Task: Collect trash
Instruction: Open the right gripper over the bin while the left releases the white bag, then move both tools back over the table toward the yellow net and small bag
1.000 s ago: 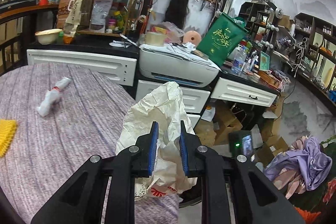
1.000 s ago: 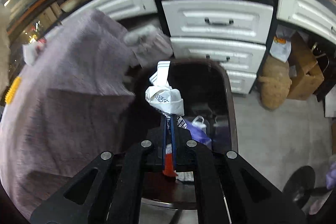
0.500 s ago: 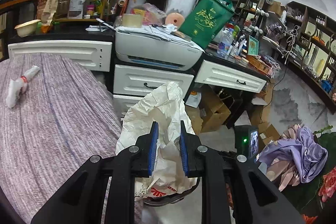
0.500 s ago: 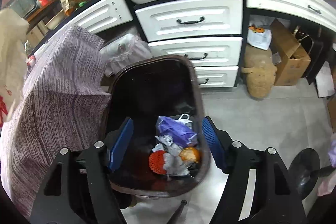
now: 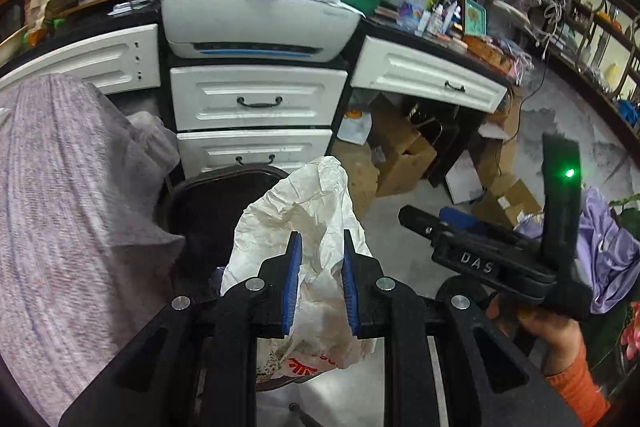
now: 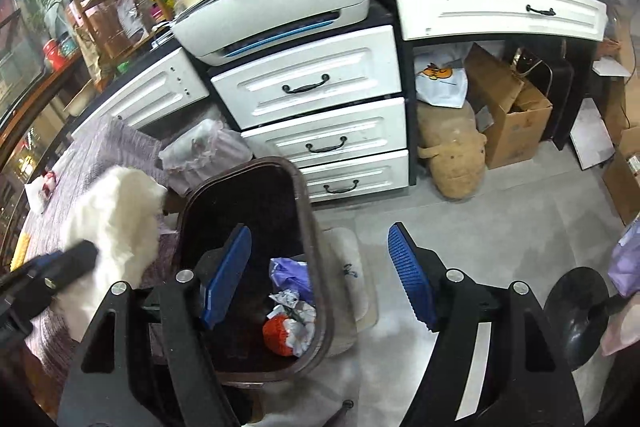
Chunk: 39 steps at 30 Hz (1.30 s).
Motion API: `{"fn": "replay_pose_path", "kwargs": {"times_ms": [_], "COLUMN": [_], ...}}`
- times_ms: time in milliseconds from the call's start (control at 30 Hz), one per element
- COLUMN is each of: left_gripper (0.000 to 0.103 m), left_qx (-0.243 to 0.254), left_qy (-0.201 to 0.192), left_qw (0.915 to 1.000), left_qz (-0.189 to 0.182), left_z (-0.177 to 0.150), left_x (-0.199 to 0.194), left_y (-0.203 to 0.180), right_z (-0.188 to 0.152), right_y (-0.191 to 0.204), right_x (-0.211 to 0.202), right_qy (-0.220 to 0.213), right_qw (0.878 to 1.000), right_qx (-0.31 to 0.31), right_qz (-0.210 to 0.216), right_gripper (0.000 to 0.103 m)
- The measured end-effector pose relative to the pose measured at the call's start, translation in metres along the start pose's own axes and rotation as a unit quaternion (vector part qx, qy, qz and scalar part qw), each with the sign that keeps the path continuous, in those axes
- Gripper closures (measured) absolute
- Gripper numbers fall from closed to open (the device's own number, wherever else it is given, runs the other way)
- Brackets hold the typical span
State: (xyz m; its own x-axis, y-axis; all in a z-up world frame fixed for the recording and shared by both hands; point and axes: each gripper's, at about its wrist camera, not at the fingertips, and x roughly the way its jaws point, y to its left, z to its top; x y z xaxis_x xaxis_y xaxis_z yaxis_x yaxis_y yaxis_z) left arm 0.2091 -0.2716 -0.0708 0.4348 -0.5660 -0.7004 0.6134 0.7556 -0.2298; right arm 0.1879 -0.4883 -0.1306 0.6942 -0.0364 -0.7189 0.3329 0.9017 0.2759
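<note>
My left gripper (image 5: pixel 319 281) is shut on a crumpled white paper bag (image 5: pixel 304 215) with red print, held over the near side of the dark brown trash bin (image 5: pixel 224 183). In the right wrist view the bag (image 6: pixel 116 223) shows blurred at the left beside the bin (image 6: pixel 312 267), which holds purple, white and orange trash (image 6: pixel 290 311). My right gripper (image 6: pixel 318 279) is open and empty above the bin's right rim. A small white wrapper (image 6: pixel 38 189) lies on the purple tablecloth.
White drawers (image 6: pixel 320 131) and a printer (image 6: pixel 280 7) stand behind the bin. Cardboard boxes (image 6: pixel 512 107) and a tan plush toy (image 6: pixel 456 151) sit under the desk. The purple-clothed table (image 5: pixel 60 227) is at the left. A black stool base (image 6: pixel 576 315) is at the right.
My right gripper opened and dropped its white wrapper into the bin, then drew back to the right. My left gripper carried the paper bag from over the table to over the bin.
</note>
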Motion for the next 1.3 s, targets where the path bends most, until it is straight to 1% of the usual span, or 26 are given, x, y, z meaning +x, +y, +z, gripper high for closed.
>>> {"fn": "replay_pose_path", "kwargs": {"times_ms": [133,300,467,600,633,700,733,767,833,967,1033,1100,1167,1300], "left_gripper": [0.083,0.083,0.083,0.081,0.078,0.069,0.054,0.037,0.021,0.017,0.016,0.016,0.014,0.011], "left_qx": [0.004,0.003,-0.012,-0.007,-0.009,-0.010,-0.009,-0.008,-0.006,0.001,0.000,-0.001,-0.001,-0.001], "left_qy": [0.020,0.041,0.063,0.079,0.083,0.090,0.092,0.092,0.088,0.097,0.097,0.087,0.077,0.051], "left_qw": [0.9998,0.9991,0.9979,0.9965,0.9962,0.9954,0.9952,0.9952,0.9954,0.9949,0.9951,0.9961,0.9971,0.9985], "left_qz": [0.000,0.007,0.011,0.026,0.026,0.029,0.032,0.034,0.036,0.027,0.021,0.009,-0.003,-0.020], "left_z": [-0.005,-0.012,-0.017,-0.022,-0.023,-0.024,-0.024,-0.025,-0.026,-0.027,-0.027,-0.026,-0.024,-0.019], "left_x": [0.018,0.036,0.052,0.063,0.065,0.070,0.071,0.072,0.073,0.073,0.068,0.059,0.047,0.021], "left_y": [-0.007,-0.006,0.000,0.002,0.002,0.003,0.003,0.003,0.003,-0.002,-0.005,-0.010,-0.016,-0.025], "right_z": [-0.001,-0.001,-0.001,0.000,0.001,0.002,0.002,0.002,0.003,0.003,0.005,0.006,0.008,0.010], "right_y": [-0.011,-0.016,-0.016,-0.017,-0.018,-0.019,-0.021,-0.021,-0.023,-0.027,-0.029,-0.030,-0.032,-0.033], "right_x": [0.003,0.008,0.007,0.006,0.005,0.004,0.003,0.003,0.002,0.002,0.002,0.002,0.001,0.000], "right_qy": [0.006,0.011,0.009,0.008,0.007,0.006,0.006,0.006,0.007,0.011,0.010,0.009,0.007,0.002], "right_qw": [1.000,1.000,1.000,1.000,1.000,1.000,1.000,1.000,1.000,0.999,0.999,0.999,0.999,0.999], "right_qx": [0.008,0.015,0.015,0.019,0.019,0.021,0.022,0.022,0.025,0.041,0.044,0.045,0.047,0.049], "right_qz": [-0.006,-0.005,-0.003,-0.004,-0.005,-0.006,-0.007,-0.008,-0.010,-0.002,-0.005,-0.007,-0.009,-0.013], "right_gripper": [0.032,0.032,0.032,0.032,0.032,0.032,0.032,0.032,0.032,0.032,0.032,0.031,0.021,0.020]}}
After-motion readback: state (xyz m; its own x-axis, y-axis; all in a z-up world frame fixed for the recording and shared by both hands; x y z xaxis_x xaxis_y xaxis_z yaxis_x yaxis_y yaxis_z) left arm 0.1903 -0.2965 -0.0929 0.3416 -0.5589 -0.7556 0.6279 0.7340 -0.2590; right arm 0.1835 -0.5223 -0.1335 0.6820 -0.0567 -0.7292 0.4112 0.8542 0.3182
